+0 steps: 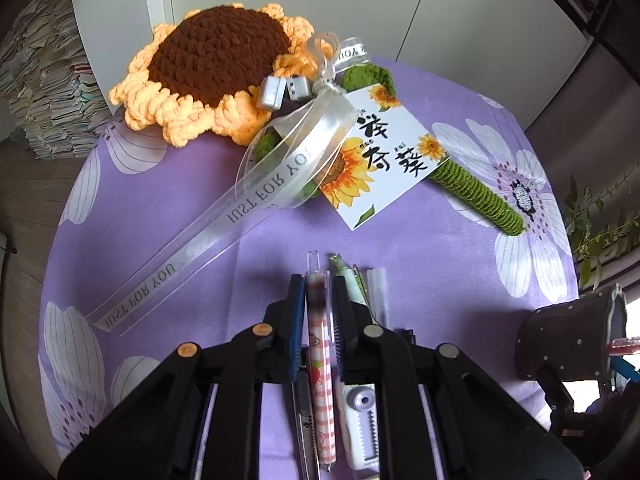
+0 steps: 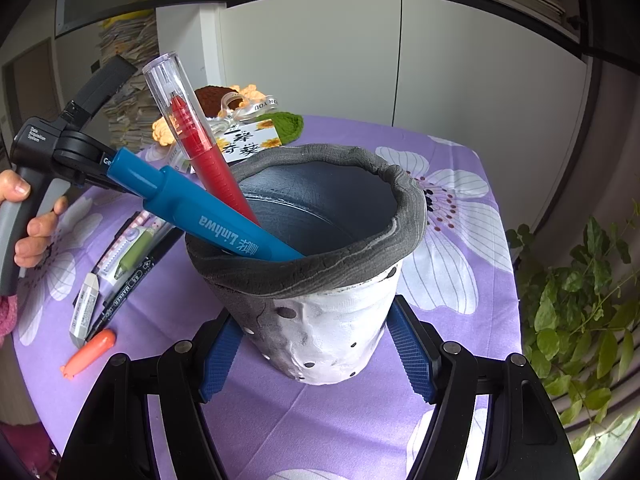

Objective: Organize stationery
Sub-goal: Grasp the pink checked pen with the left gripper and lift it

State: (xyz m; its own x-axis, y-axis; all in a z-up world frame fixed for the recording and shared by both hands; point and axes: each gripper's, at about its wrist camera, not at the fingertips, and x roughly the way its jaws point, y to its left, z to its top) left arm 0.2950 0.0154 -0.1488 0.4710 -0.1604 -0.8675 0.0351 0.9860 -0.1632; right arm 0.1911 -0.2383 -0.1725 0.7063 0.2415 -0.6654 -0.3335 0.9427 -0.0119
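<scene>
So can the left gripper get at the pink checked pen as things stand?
Probably yes: the left gripper already straddles the pink checked pen, a finger on each side, nothing lying over it. The utility knife and correction tape crowd close alongside.

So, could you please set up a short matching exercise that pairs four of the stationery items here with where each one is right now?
Things:
1. blue marker
2. checked pink pen
3. orange carrot pen
4. pen pot

Places:
A. between the fingers of the left tool
B. between the fingers of the right tool
C. leaning inside the pot, beside a red pen
D. lying alone on the purple cloth

Pairs: 1-C, 2-A, 3-D, 4-B
</scene>
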